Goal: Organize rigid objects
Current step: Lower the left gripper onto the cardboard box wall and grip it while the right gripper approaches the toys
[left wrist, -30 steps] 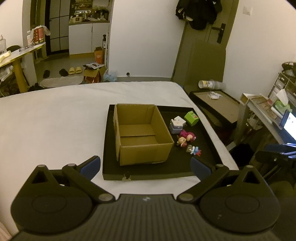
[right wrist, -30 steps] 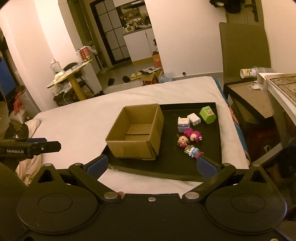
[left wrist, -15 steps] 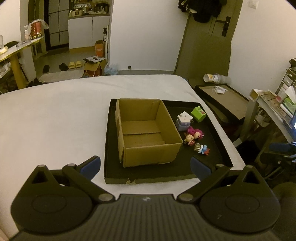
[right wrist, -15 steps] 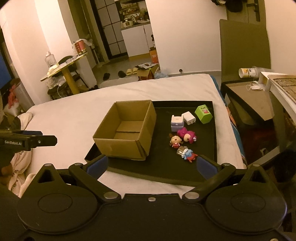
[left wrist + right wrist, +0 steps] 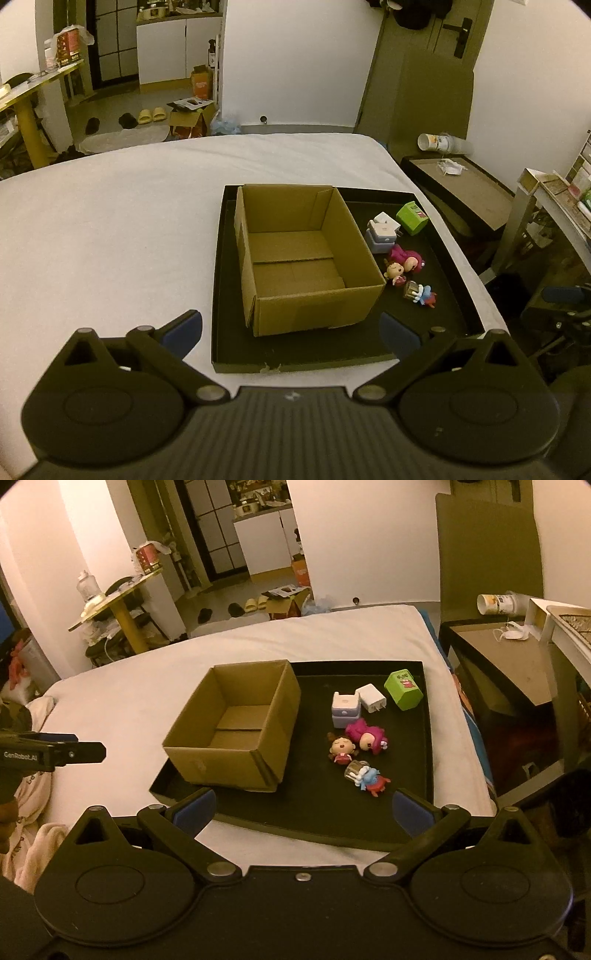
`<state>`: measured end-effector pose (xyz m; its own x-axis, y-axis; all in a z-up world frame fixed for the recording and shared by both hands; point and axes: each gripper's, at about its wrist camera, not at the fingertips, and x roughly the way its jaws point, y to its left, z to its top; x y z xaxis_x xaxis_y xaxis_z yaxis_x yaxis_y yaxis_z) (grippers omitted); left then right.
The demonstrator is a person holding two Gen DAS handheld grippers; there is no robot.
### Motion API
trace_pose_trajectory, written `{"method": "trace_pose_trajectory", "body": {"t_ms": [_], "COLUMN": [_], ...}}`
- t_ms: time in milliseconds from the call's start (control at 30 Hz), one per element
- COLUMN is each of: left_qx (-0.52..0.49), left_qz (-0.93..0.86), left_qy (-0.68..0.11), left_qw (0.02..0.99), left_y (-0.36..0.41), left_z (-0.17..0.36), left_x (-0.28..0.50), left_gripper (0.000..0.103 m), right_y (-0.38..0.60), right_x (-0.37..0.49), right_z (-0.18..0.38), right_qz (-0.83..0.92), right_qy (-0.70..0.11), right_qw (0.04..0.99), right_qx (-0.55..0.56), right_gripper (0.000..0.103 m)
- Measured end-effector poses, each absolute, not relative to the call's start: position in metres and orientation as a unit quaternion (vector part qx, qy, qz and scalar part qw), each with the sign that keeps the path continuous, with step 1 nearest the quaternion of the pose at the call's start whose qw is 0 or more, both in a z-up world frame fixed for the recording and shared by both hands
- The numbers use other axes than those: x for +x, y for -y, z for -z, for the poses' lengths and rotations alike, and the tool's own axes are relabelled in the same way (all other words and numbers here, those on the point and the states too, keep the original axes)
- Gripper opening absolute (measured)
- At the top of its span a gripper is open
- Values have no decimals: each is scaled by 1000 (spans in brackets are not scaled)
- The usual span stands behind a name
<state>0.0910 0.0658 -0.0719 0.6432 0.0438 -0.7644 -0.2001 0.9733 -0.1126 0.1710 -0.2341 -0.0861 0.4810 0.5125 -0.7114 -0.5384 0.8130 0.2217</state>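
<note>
At the bottom of each wrist view, the right claw [image 5: 303, 810] and the left claw [image 5: 291, 332] were seen spread wide and released, nothing held between the blue pads, both hovering short of the near edge of a black tray [image 5: 406, 823] laid on a white bed [image 5: 140, 686]. Just beyond the right claw, toward the lower centre of the frame, a small blue-and-red figurine [image 5: 365, 777] was found lying on its side, its long axis running roughly left to right across the picture. Above it a brown-haired doll [image 5: 341, 749] and a magenta doll [image 5: 367, 736] lay touching, with a lilac-and-white box [image 5: 345, 709], a white charger [image 5: 373, 698] and a green cube [image 5: 402, 689] further up. The empty cardboard box [image 5: 236, 734] stood in the tray's left part, open upward. The toys were judged light, hard and somewhat slippery; the nearest figurine would best be taken across its narrow middle, the blocks across flat opposing faces.
</note>
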Motion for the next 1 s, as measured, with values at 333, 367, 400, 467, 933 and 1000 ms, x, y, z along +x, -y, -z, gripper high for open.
{"method": "trace_pose_trajectory", "body": {"t_ms": [333, 367, 400, 467, 933, 1000], "left_qx": [-90, -90, -88, -80, -106, -112], "left_qz": [-72, -70, -71, -76, -87, -91], "left_qy": [-435, -436, -437, -437, -448, -449], "left_qw": [893, 893, 892, 893, 883, 882], "left_y": [-73, -74, -74, -74, -93, -94], "left_z": [88, 89, 90, 92, 114, 118], "left_x": [118, 121, 123, 127, 158, 163], "left_gripper": [100, 100, 100, 100, 81, 77], "right_y": [235, 235, 236, 237, 233, 232], "right_x": [198, 200, 203, 207, 233, 234], "right_z": [110, 112, 114, 116, 133, 135], "right_qz": [-288, -286, -284, -285, -281, -280], "right_qy": [-425, -426, -424, -423, -426, -428], "right_qw": [858, 858, 860, 860, 860, 859], "right_qx": [-20, -20, -19, -15, -24, -25], "right_gripper": [102, 102, 102, 101, 95, 95]}}
